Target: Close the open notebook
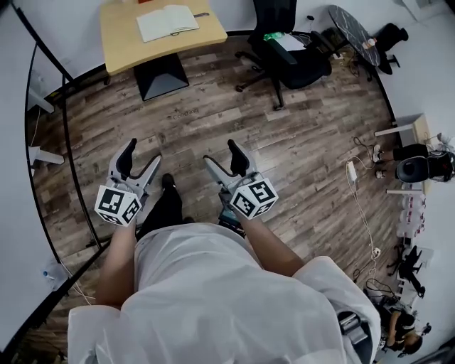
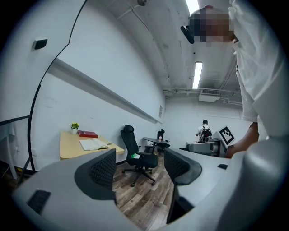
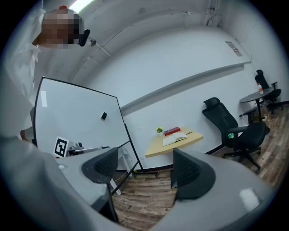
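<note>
On desk [image 1: 121, 44] by far wall, well apart from person: notebook [image 1: 167, 22] lies open, flat, pages up; left gripper [image 1: 141, 156] & right gripper [image 1: 222, 156] at waist level over floor, jaws apart on both, nothing betw. them; closing not yet begun. Judgement: notebook light, pages thin & floppy, could crease; take outer edge of one cover, fold over spine; other gripper steadies opp. half.

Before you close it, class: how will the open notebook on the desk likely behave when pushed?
The notebook lies flat, so its pages probably flop loosely. It looks thin, so likely light, and may slide on the smooth desk.
</note>
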Available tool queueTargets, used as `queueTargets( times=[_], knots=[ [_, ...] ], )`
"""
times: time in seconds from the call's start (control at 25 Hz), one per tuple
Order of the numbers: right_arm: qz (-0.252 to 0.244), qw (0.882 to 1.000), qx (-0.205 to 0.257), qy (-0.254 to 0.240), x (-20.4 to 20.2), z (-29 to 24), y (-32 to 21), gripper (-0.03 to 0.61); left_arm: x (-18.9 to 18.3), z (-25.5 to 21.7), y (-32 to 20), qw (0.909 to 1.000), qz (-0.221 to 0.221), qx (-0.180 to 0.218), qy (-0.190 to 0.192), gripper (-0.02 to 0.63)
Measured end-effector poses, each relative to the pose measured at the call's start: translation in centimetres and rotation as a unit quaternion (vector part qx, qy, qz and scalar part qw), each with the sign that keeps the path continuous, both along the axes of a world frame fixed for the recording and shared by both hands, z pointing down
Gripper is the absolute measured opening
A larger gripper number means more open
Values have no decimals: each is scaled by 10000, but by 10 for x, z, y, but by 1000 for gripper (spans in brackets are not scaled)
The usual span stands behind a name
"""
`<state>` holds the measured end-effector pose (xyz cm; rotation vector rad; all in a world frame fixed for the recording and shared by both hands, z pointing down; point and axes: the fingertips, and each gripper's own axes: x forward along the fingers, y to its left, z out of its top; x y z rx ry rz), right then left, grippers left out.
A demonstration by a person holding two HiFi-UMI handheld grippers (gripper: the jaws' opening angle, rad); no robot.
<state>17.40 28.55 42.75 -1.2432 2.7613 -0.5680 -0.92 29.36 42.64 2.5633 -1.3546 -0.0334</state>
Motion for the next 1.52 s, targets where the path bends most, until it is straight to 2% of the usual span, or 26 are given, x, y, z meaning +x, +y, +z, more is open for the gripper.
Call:
queueTargets(
  times=[0.16,0.4,0.52,0.76,1.04,1.24,1.36,1.44,1.52],
  knots=[
    [12,9999,-128,80,-17,2,-49,385,-22,0,-51,10000,-6,-29,58,319],
    [87,9989,234,387,-54,-17,-133,385,-55,-11,-130,9999,-35,84,118,319],
    [85,9993,290,234,-73,-27,-163,385,-69,-13,-161,9999,-4,101,138,319],
    [150,9996,-111,-202,-81,-18,-218,385,-87,1,-210,9997,-114,-17,199,319],
    [-28,9989,-189,-422,-100,-1,-309,383,-105,15,-290,9996,-254,-106,86,319],
    [-231,9966,-486,-627,-115,17,-383,383,-114,15,-357,9991,-370,-212,57,319],
    [-319,9926,-825,-836,-122,30,-428,383,-119,13,-397,9988,-369,-310,-32,319],
    [-299,9870,-1121,-1116,-122,39,-453,383,-122,16,-419,9982,-450,-404,-19,319],
    [-236,9753,-1514,-1589,-120,49,-476,383,-123,18,-438,9976,-487,-489,-11,319]
  ],
)
